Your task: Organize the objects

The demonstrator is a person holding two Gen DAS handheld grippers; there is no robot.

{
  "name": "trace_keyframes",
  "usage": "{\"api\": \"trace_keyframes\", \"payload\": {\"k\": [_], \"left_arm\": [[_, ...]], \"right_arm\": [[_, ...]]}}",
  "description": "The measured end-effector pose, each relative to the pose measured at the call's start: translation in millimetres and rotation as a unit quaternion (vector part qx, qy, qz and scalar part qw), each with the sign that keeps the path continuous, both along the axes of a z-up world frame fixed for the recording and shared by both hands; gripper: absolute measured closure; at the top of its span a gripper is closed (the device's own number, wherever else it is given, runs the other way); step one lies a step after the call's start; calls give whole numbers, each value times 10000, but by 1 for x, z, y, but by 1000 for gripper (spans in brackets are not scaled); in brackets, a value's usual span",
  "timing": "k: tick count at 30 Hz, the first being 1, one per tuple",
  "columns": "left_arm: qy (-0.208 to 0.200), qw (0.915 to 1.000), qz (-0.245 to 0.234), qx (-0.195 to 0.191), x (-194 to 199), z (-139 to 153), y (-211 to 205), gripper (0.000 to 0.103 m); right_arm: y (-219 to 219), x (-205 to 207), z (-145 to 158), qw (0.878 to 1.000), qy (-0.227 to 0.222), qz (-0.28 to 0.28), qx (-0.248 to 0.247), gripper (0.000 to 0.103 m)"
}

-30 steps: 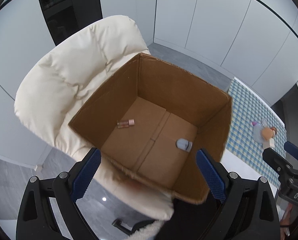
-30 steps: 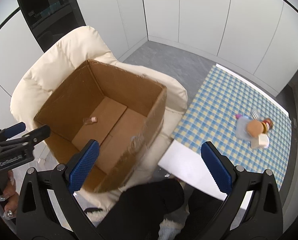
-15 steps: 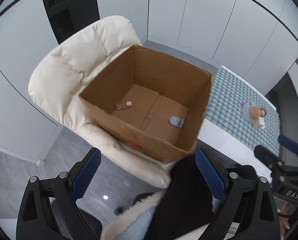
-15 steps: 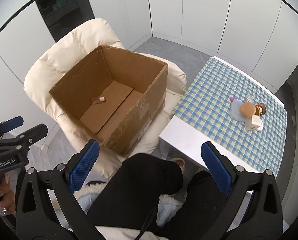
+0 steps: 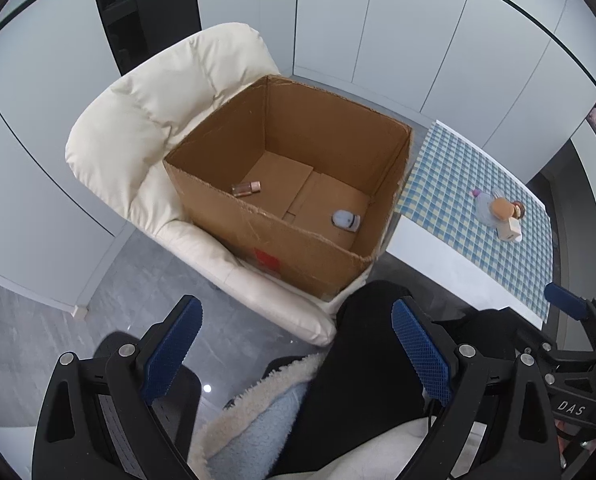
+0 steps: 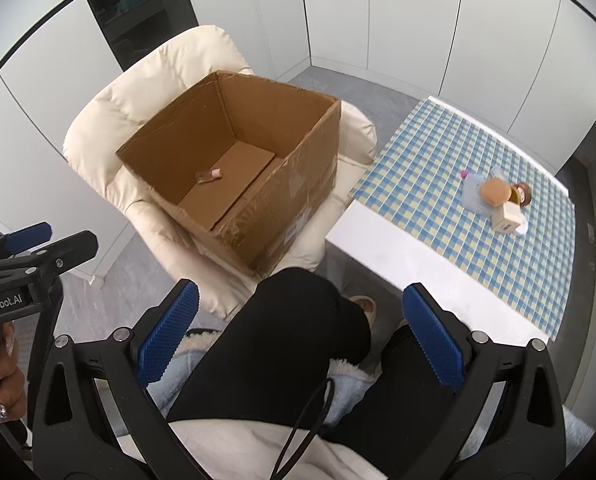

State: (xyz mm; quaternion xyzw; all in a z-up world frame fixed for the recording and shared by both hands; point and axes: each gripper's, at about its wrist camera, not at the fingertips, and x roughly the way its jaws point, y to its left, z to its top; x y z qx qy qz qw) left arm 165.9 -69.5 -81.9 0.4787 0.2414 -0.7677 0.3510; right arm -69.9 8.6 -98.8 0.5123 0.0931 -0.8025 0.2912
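White panelled walls, dark glass panel behind cream padded armchair. Grey tile floor, glossy, with a light reflection. White table with blue-yellow checked cloth at right.

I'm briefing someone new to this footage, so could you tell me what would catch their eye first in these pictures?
First the open cardboard box sitting on the cream armchair, with a small bottle and a little pale container lying apart on its floor. Next the blue-checked tablecloth to the right of the chair, with a small cluster of items on it. Both tongs, left and right, are open and empty above the person's lap.
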Motion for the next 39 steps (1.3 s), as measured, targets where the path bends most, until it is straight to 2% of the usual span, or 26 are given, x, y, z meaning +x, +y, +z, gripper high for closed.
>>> {"api": "trace_keyframes", "payload": {"k": [14, 26, 39], "left_arm": [[-42, 10000, -64, 39, 12, -11, 28, 7], [-50, 9999, 4, 149, 22, -22, 41, 7], [-97, 9996, -198, 177, 11, -26, 49, 7]], "right_arm": [[24, 29, -16, 9994, -329, -70, -121, 0], [34, 41, -21, 9993, -339, -92, -92, 0], [47, 39, -22, 9991, -320, -240, -133, 0]]}}
